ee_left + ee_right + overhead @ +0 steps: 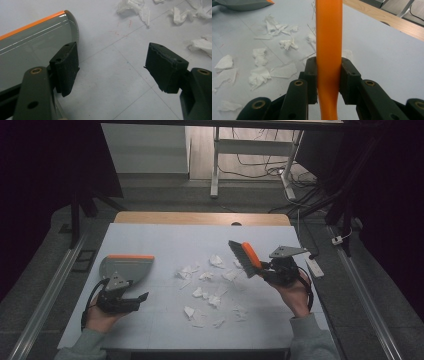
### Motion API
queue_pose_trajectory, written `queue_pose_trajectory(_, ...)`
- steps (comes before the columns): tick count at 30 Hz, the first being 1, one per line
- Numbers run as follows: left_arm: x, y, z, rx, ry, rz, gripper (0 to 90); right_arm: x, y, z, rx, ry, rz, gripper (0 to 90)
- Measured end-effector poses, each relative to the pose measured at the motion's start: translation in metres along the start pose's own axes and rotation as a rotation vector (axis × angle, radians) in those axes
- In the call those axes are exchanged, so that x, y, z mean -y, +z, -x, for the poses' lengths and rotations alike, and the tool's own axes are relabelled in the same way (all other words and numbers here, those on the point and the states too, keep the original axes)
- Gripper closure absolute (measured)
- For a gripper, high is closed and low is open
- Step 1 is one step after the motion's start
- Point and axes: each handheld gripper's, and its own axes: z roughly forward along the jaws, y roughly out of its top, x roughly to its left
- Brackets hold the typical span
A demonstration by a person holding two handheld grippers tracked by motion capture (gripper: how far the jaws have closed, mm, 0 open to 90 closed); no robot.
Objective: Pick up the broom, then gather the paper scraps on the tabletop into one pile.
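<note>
Presently, a table [150, 240] with a pale grey top is seen from the high view, with torn white paper scraps [207, 290] scattered across the middle of the frame. At the lower left of that frame the left gripper [141, 297] is held low over the surface by a hand [100, 319], its jaws spread wide with nothing between them. In the left gripper view the same wide gap is shown, bare table lying between the two black pads [65, 67]. A grey dustpan [125, 268] with an orange front edge is seen just above and beside this gripper; in the left gripper view the dustpan [32, 45] lies at the upper left, close against the left pad, though contact cannot be judged with certainty.

At the right of the high view the right gripper [272, 269] is closed on the orange handle of a brush [245, 257], whose dark bristles point toward the upper left, above the scraps. In the right gripper view the handle [329, 50] is clamped upright between the two jaws, with paper scraps [262, 75] spread at the left of the frame.
</note>
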Motion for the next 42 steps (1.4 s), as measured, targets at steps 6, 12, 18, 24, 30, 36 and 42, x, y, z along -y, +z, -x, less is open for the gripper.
queue_pose_trajectory(6,-0.003,0.003,0.002,0.008,0.020,-0.005,27.6,-0.004,0.000,0.009,0.027,0.012,-0.009,70.3)
queue_pose_trajectory(12,-0.002,0.006,0.000,0.014,0.036,-0.014,27.1,-0.016,0.015,0.026,0.067,0.015,-0.116,70.3)
queue_pose_trajectory(18,0.002,0.008,-0.004,0.019,0.040,-0.017,27.2,-0.039,0.033,0.046,0.094,0.019,-0.232,70.3)
queue_pose_trajectory(24,0.005,0.008,-0.003,0.027,0.041,-0.013,27.0,-0.055,0.056,0.058,0.118,0.025,-0.344,70.3)
queue_pose_trajectory(30,0.006,0.006,-0.004,0.001,0.022,0.002,27.0,-0.060,0.074,0.066,0.135,0.029,-0.410,70.3)
queue_pose_trajectory(36,0.006,0.006,-0.002,0.007,0.028,-0.002,26.9,-0.056,0.086,0.069,0.138,0.024,-0.466,70.3)
queue_pose_trajectory(42,0.006,0.007,-0.003,0.009,0.023,-0.002,26.8,-0.053,0.096,0.069,0.147,0.007,-0.517,70.3)
